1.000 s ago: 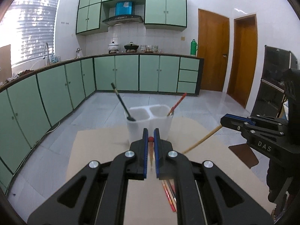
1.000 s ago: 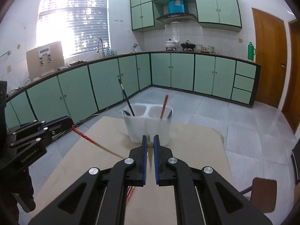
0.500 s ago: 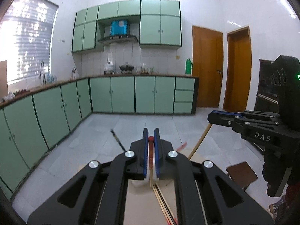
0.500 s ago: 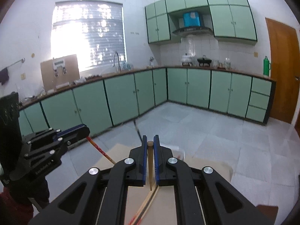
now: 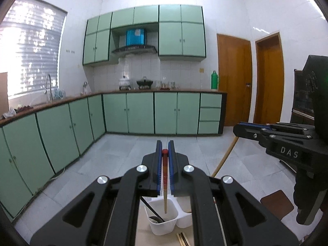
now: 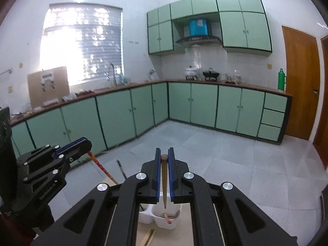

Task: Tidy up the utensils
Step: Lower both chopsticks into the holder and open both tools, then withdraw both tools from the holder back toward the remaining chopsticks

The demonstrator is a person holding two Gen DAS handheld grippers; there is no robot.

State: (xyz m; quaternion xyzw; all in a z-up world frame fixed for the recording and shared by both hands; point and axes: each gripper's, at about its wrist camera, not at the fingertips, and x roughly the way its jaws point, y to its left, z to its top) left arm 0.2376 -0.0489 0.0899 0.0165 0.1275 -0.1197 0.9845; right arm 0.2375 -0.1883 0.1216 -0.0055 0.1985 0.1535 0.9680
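Both tongs are up in the air above the surface (image 5: 143, 233), and each one has a chopstick pinched tight. The left tongs (image 5: 165, 149) clamp a red-topped chopstick (image 5: 164, 184) near its upper end; it hangs down with its pale tip over the near left cup of the white holder (image 5: 164, 225), though I can't tell if the tip is inside. A black spoon (image 5: 152, 215) leans in that same cup. The right tongs (image 6: 164, 155) grip a plain wooden chopstick (image 6: 164, 184) the same way, point down, over the holder's right cup (image 6: 168, 223), where a red-tipped stick (image 6: 167, 218) already lies. A few loose chopsticks (image 5: 182, 238) lie on the surface near its front edge, just short of the holder. Green cabinets (image 6: 205, 106) line the far walls.
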